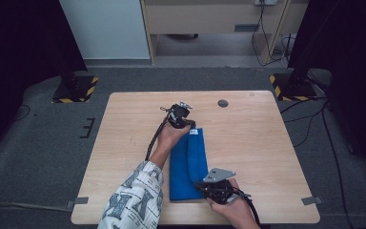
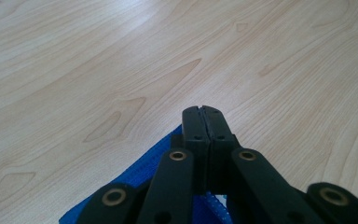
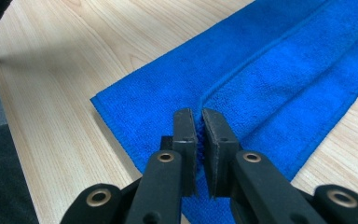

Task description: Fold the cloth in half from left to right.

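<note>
The towel point(image 1: 188, 164) lies on the table point(image 1: 248, 138), stretched between the two claws: the left gripper point(image 1: 187, 125) sits at its far end, the right gripper point(image 1: 205, 183) at its near right edge. A folded flap runs ahead of the right gripper.

Even overhead light falls on the pale table point(image 1: 248, 143), dim at the room's edges, while close to each pair of tongs the view turns soft and blurred.
</note>
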`<state>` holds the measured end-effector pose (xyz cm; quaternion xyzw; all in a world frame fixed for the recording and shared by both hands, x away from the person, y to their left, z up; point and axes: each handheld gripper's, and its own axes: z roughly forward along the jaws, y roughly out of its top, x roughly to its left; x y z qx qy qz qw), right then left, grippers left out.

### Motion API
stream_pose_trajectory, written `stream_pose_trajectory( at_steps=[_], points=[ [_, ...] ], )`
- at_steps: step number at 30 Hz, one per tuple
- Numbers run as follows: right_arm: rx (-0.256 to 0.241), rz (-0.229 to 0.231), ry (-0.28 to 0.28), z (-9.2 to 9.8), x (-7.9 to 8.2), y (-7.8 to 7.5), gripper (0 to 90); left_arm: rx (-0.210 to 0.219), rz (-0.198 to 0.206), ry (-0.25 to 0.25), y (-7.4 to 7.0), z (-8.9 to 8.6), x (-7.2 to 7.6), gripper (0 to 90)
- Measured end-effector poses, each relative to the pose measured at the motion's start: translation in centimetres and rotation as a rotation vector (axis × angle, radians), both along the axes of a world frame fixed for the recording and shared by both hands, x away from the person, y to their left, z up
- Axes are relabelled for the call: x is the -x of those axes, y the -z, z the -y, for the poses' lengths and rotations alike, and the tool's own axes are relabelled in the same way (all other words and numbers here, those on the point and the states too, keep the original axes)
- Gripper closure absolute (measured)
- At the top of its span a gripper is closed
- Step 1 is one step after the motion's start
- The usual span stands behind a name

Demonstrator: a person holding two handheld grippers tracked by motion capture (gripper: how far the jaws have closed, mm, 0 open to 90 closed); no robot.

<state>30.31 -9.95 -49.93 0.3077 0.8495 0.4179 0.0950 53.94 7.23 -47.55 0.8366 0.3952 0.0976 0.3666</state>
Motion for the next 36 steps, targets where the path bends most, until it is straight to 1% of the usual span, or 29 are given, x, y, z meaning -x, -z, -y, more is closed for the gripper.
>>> stream_pose_trajectory(
  at_steps=[3,4,6,9,13,16,18,19,21,22,23,25,26,27,29,31,33,36],
  points=[
    [-0.003,0.002,0.000,0.0,0.0,-0.1,85.6,-0.008,0.000,-0.010,0.0,-0.2,0.0,89.4],
    [-0.007,0.004,0.001,0.0,0.0,-0.1,85.8,-0.001,0.003,-0.019,0.0,-0.3,0.0,89.4],
    [-0.015,0.014,0.000,-0.1,0.0,-0.4,86.0,-0.010,0.010,-0.026,-0.3,-0.6,0.0,89.3],
    [-0.018,0.017,-0.003,-0.2,-0.1,-0.6,86.1,-0.007,0.008,-0.042,-0.4,-1.0,-0.2,89.4],
    [-0.007,0.006,0.001,0.0,-0.2,-0.3,86.0,-0.011,-0.004,-0.035,0.0,-0.9,-0.3,89.3],
    [0.000,-0.006,0.013,0.3,-0.2,0.0,85.7,0.003,-0.017,-0.028,0.5,-0.5,-0.5,89.2],
    [0.006,-0.012,0.016,0.5,-0.2,0.1,84.7,0.004,-0.026,-0.026,0.8,-0.2,-0.5,89.1],
    [0.009,-0.019,0.020,0.5,-0.3,0.2,83.4,0.008,-0.032,-0.025,0.9,-0.1,-0.5,88.9],
    [0.016,-0.034,0.027,0.6,-0.3,0.3,76.7,0.017,-0.032,-0.028,1.1,0.1,-0.4,87.1],
    [0.022,-0.044,0.041,0.7,-0.4,0.4,68.8,0.023,-0.030,-0.031,1.1,0.1,-0.4,82.3],
    [0.022,-0.044,0.041,0.7,-0.4,0.4,68.8,0.034,-0.029,-0.033,1.0,0.1,-0.3,82.3],
    [0.026,-0.061,0.051,0.8,-0.4,0.5,62.9,0.047,-0.018,-0.031,0.9,0.1,-0.2,79.3],
    [0.032,-0.067,0.053,0.8,-0.4,0.6,59.5,0.053,-0.015,-0.031,0.8,0.1,-0.2,75.9],
    [0.035,-0.067,0.059,0.9,-0.4,0.6,57.4,0.057,-0.016,-0.029,0.8,0.1,-0.1,72.3],
    [0.039,-0.075,0.058,1.0,-0.4,0.7,54.9,0.058,-0.011,-0.027,0.7,0.2,-0.1,70.2],
    [0.043,-0.080,0.062,1.1,-0.3,0.7,51.5,0.066,-0.013,-0.027,0.6,0.3,0.0,65.9],
    [0.049,-0.077,0.068,1.2,-0.3,0.7,48.0,0.062,-0.007,-0.025,0.6,0.4,0.1,64.0],
    [0.057,-0.088,0.079,1.4,-0.5,0.7,43.9,0.065,0.002,-0.021,0.4,0.4,0.3,60.9]
  ],
)
